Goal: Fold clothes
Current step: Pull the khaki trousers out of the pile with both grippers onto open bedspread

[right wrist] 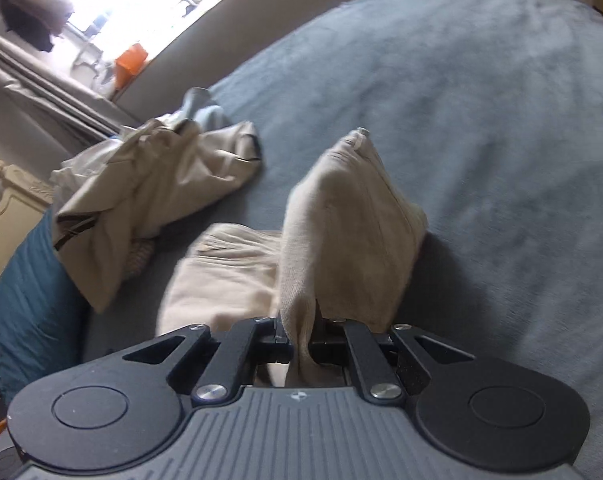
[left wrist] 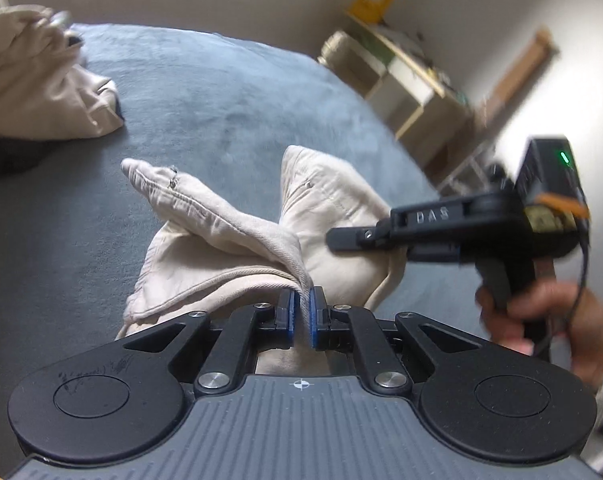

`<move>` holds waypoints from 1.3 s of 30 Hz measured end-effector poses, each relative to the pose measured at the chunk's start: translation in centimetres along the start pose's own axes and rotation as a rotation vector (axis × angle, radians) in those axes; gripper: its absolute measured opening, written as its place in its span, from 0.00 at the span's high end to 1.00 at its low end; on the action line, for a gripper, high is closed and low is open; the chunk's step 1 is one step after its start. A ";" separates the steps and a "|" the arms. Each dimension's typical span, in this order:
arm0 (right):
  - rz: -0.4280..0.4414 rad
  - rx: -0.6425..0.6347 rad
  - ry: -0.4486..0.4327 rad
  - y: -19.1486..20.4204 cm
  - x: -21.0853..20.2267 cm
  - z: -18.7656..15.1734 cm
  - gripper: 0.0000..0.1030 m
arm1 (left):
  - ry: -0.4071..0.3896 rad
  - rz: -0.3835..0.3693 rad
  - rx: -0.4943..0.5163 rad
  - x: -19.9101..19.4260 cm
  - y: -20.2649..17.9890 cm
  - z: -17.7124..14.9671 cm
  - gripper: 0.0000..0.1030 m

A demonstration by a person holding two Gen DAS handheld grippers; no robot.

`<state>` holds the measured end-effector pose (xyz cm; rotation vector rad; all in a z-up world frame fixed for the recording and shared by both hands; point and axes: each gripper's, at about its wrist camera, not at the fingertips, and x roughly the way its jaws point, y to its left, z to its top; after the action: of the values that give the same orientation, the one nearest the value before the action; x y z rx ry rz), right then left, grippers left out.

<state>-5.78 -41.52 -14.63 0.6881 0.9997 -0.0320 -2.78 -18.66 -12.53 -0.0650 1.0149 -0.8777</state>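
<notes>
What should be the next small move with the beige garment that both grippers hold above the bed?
Probably carry both held edges forward together and lay them flat. The left gripper and the right gripper are each shut on the beige garment, which stands in two lifted peaks over the grey bed cover, with free space ahead.

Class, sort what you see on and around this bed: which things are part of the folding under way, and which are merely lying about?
In the job:
beige garment
left gripper, clamped on it
right gripper, clamped on it

Lying about:
crumpled beige clothes pile
grey blanket
shelf unit
</notes>
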 end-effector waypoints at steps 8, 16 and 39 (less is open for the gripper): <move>-0.051 0.116 0.072 -6.7 1.1 -1.7 0.93 | 0.140 0.107 -0.060 1.0 2.1 -2.1 0.76; -0.037 0.224 0.141 -10.4 2.8 -2.8 0.82 | 0.102 0.165 -0.354 -1.7 4.7 -3.5 0.28; 0.074 0.711 -0.030 -18.6 0.2 -6.0 0.33 | -0.017 0.228 -0.358 1.4 6.6 3.4 0.21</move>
<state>-16.39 -52.93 -26.49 1.3677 0.9280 -0.3449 4.12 -16.38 -14.48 -0.2533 1.1298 -0.4814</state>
